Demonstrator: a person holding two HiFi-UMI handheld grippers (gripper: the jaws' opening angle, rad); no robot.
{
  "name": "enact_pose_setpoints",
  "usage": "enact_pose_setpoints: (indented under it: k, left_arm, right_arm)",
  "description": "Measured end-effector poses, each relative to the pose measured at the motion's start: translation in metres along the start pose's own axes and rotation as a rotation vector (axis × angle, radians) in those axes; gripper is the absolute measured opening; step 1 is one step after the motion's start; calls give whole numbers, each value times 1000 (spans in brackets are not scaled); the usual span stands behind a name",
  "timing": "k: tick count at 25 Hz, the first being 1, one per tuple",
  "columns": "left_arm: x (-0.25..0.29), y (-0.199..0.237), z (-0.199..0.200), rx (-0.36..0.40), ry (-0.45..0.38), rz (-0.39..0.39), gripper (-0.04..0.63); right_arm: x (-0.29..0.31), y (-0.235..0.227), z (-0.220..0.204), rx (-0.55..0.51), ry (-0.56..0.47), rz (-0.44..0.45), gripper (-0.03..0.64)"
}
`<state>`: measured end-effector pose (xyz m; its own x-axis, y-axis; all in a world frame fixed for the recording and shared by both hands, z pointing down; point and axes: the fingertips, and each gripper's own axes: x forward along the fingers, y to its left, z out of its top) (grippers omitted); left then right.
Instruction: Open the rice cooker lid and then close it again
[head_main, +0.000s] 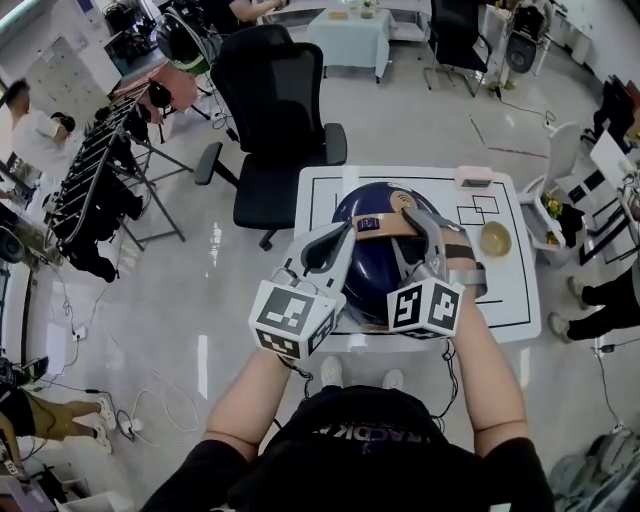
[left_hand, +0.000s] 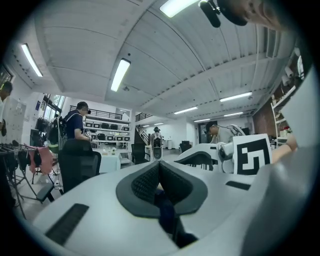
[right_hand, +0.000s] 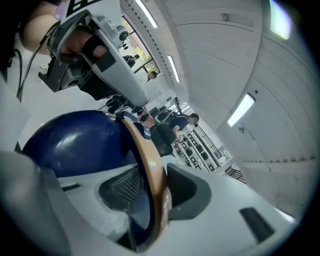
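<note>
The rice cooker (head_main: 372, 215) sits on the table (head_main: 500, 290), lid down; whether it has been opened yet is unclear. Your right gripper (right_hand: 155, 180) has its jaws half open around the tan handle (right_hand: 145, 150), not clamping it. Your left gripper (left_hand: 160, 167) has its jaws pressed together.

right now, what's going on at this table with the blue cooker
A person stands over a white table with a gripper in each hand, working on a dark blue rice cooker. The right gripper has the cooker's tan handle between its jaws, though the pads do not look clamped on it. The left gripper is shut and sits by the cooker's left side. The cooker looks closed.
</note>
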<state>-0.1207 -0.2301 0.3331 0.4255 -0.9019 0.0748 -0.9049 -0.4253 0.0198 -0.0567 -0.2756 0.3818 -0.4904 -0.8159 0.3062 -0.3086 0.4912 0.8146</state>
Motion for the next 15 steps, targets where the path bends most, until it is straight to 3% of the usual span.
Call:
enact_pose_setpoints:
  k: [15]
  left_arm:
    - [32, 17, -46, -6, 110, -131, 3]
  right_arm:
    - [17, 35, 2, -100, 91, 35, 158]
